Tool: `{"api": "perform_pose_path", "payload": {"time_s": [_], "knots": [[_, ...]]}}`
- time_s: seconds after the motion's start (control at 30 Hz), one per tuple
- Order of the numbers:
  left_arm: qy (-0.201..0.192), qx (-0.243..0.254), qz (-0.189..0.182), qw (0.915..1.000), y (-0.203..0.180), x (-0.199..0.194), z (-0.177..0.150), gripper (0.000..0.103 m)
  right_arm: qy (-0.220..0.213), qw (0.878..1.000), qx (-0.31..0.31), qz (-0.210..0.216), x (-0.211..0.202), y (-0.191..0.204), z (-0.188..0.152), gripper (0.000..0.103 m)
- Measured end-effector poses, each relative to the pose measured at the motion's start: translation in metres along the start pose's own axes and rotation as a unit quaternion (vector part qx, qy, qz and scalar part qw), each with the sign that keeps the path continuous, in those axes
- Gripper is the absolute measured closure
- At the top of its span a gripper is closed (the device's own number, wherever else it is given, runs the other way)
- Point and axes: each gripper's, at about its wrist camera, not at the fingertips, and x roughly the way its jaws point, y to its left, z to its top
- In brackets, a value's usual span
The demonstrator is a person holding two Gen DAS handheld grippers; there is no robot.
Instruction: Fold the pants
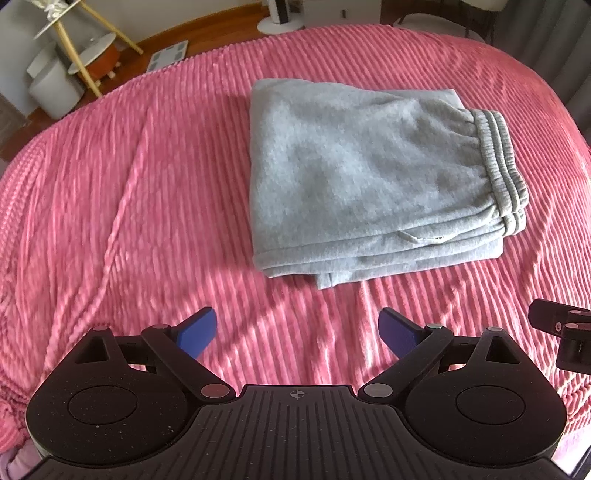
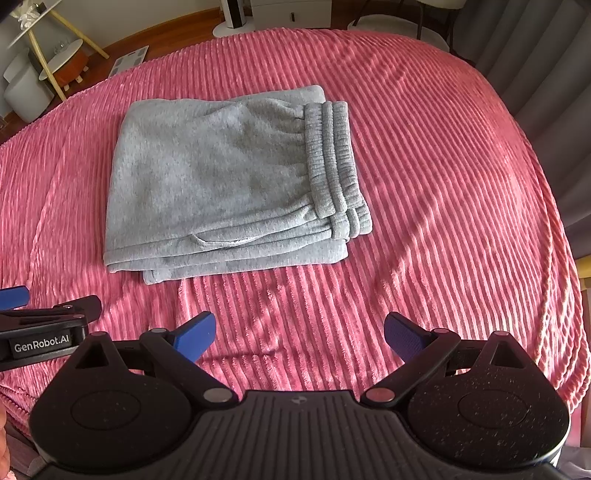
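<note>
Grey sweatpants (image 1: 362, 177) lie folded into a compact stack on the pink ribbed bedspread (image 1: 129, 206), ribbed waistband on the right side. They also show in the right wrist view (image 2: 221, 184). My left gripper (image 1: 297, 332) is open and empty, held back from the stack's near edge. My right gripper (image 2: 299, 336) is open and empty, also short of the stack's near edge. Part of the right gripper (image 1: 561, 332) shows at the left wrist view's right edge, and the left gripper body (image 2: 44, 332) shows at the right wrist view's left edge.
The bedspread (image 2: 443, 184) covers the whole bed. Beyond the far edge are a wooden floor, a shelf stand with yellow legs (image 1: 74, 48), white round containers (image 1: 51, 88) and a white fan base (image 1: 280, 22). Grey curtains (image 2: 546, 66) hang at the right.
</note>
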Motion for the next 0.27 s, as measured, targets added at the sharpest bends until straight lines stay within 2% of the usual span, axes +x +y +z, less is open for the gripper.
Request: {"api": "perform_pose_path", "payload": {"time_s": [0.27], "knots": [[-0.019,0.010,0.009,0.9997,-0.0021,-0.0029,-0.0020,0.005,-0.001,1.000,0.001,0.000,-0.0003,-0.0020,-0.0002,0.005]]}}
